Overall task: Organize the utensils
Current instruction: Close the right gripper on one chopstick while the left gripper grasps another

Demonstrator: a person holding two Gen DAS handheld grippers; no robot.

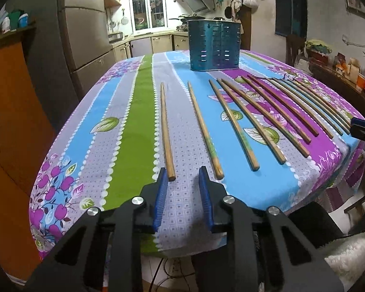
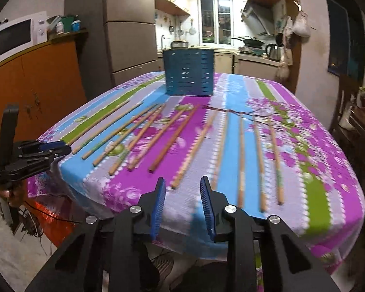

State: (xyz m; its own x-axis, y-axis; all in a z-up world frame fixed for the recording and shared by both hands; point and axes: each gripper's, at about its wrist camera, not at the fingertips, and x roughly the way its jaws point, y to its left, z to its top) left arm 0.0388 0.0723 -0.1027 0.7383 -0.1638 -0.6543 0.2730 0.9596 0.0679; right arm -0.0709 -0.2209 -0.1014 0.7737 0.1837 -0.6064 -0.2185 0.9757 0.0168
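Several wooden chopsticks point(image 1: 233, 124) lie side by side on the flowered tablecloth point(image 1: 133, 126), and they also show in the right wrist view point(image 2: 172, 140). A blue perforated utensil holder point(image 1: 214, 45) stands upright at the far side of the table; it shows in the right wrist view too point(image 2: 189, 72). My left gripper point(image 1: 182, 171) is open and empty, above the near table edge, just short of the two leftmost chopsticks point(image 1: 166, 131). My right gripper point(image 2: 182, 182) is open and empty at the near edge, facing the middle chopsticks. The left gripper also shows at the left of the right wrist view point(image 2: 53, 148).
An orange cabinet point(image 1: 9, 121) stands left of the table, with a microwave point(image 2: 14, 39) on top. A fridge point(image 1: 85, 31) is behind it. A dark side shelf point(image 1: 340, 82) with bottles runs along the right. The kitchen counter point(image 2: 253, 56) is beyond the table.
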